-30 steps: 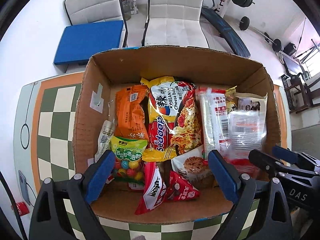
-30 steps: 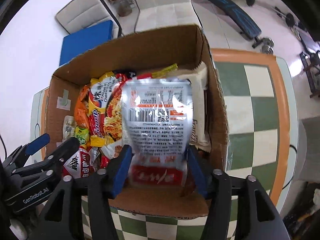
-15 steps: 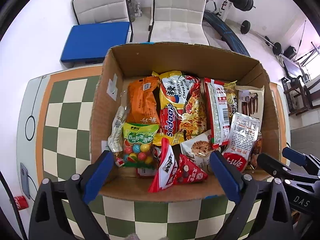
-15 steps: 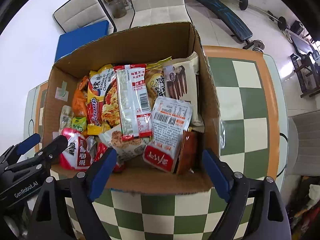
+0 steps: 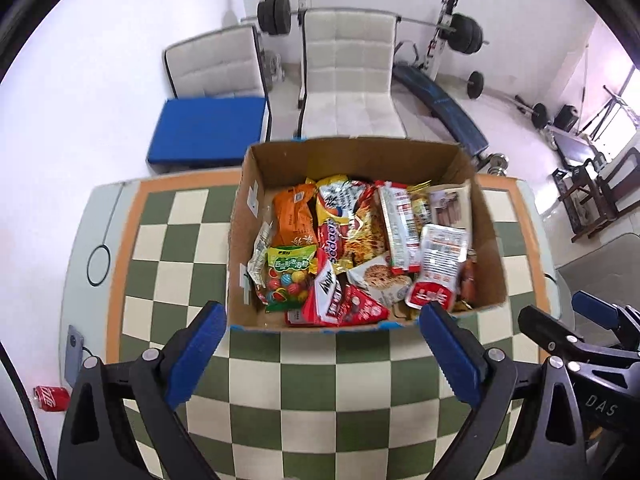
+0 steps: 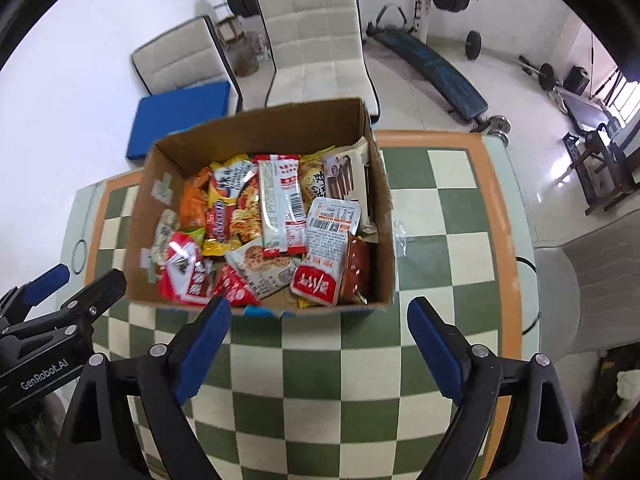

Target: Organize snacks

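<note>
Open brown cardboard box [image 5: 360, 160] is packed with glossy snack packets: orange bag [image 5: 294, 216], yellow-red noodle pack [image 5: 340, 220], white-red sachet [image 6: 326, 252]. It is set on green-cream checkered table [image 6: 320, 380]. Left gripper [image 5: 324, 348] and right gripper [image 6: 320, 344] are held before it, jaws spread, nothing gripped.

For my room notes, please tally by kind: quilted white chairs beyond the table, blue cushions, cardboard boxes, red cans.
Quilted white chairs: 2
Blue cushion: 1
Cardboard box: 1
Red can: 1
Total: 5
</note>
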Available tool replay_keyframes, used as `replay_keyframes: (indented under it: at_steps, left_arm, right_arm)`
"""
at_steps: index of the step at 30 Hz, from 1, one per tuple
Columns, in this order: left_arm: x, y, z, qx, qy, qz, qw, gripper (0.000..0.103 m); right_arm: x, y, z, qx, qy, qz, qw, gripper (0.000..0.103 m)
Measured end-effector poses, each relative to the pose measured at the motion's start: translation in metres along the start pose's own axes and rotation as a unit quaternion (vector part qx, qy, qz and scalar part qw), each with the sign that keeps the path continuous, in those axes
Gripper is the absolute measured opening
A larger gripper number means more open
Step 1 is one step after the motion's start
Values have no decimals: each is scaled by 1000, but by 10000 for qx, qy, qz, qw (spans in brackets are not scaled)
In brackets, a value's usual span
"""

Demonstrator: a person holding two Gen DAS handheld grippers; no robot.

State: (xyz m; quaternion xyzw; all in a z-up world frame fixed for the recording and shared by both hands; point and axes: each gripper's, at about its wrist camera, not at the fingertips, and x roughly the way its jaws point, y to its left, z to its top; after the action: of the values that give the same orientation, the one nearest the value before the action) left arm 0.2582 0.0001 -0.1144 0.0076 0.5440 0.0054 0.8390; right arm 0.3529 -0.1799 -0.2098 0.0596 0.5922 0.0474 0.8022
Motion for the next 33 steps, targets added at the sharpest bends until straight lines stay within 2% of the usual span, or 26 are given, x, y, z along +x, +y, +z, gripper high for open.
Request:
replay_keyframes:
  at_steps: [10,16,23,33]
  left_arm:
    - [-90,-11,-47,4,-449,34,9990,99]
    - [-138,-14,-72,-11,-695,37,9976,99]
    - [-170,-10,-87,0,-795,1,9968,99]
    - [-196,-6,-93,-72,-1044,-108,9944,99]
  right_arm:
    - [-100,-2,-66,-54,-794,-44,9968,93]
    - [-152,-2,-104,-89,-1071,-28,9942,93]
    - [-202,0,-130,-138,-1411,-112,9898,94]
    - [-253,9,-144,-230,-1875,-251,9817,95]
